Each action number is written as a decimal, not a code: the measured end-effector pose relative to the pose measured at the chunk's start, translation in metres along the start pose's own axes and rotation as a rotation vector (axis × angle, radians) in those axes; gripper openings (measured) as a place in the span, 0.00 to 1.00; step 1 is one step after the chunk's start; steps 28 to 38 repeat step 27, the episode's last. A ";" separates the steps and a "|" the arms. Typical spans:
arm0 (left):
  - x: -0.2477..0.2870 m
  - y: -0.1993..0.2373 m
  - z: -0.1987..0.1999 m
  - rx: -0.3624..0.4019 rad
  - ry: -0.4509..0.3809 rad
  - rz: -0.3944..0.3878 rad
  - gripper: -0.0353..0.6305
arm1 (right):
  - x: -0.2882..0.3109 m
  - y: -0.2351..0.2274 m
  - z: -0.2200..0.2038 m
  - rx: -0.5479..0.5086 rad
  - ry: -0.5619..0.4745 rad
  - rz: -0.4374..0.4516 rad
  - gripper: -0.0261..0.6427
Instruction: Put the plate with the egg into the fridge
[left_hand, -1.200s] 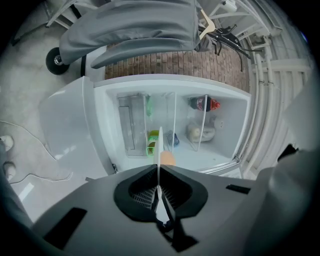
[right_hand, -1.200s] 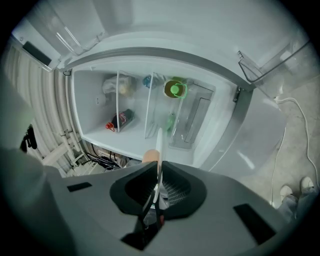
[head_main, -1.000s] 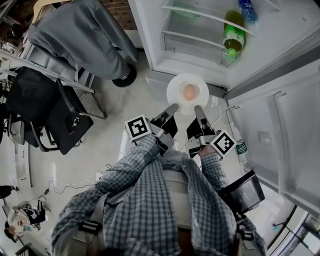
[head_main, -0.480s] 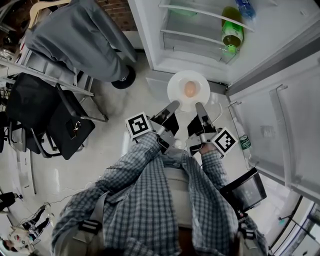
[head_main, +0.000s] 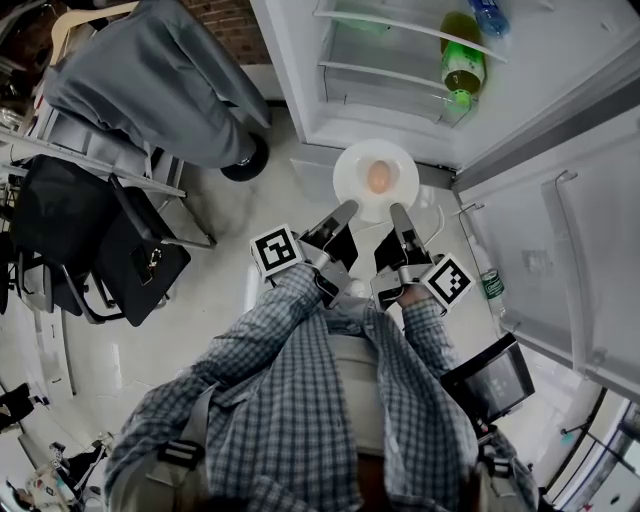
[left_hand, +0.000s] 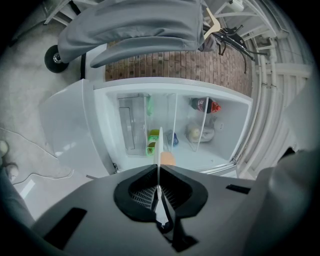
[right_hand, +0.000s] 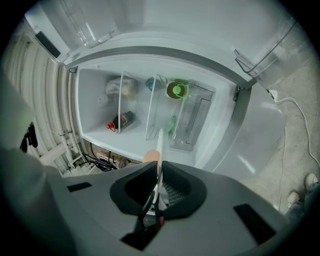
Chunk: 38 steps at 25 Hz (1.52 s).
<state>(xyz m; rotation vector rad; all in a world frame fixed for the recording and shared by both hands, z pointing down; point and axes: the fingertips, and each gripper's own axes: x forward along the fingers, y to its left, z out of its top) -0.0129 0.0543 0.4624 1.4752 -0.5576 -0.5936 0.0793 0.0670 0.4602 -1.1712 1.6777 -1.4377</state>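
Scanning for print now, and nothing reads. Green bottle (head_main: 463, 62) in the fridge door: label blurred. Floor bottle (head_main: 485, 293): a label band, lettering too small. Left cube (head_main: 276, 250) and right cube (head_main: 449, 283) show black-and-white square markers (patterns only, no letters or digits).

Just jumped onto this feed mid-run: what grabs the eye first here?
A white plate carrying a brown egg hangs over the floor just in front of the open fridge. Its near rim is clamped by the left gripper and the right gripper, jaws shut on it. Inside the fridge a bright green bottle catches the eye, and a big grey garment drapes at the head view's upper left.
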 end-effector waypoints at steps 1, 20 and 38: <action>0.000 0.000 0.001 0.001 0.000 0.000 0.08 | 0.001 0.000 0.000 -0.004 0.000 -0.003 0.09; 0.000 0.004 0.011 -0.010 -0.001 0.008 0.08 | 0.010 -0.005 -0.003 0.005 -0.010 -0.022 0.09; 0.002 -0.005 0.029 -0.003 -0.038 -0.009 0.08 | 0.031 0.005 0.000 -0.058 0.023 0.010 0.09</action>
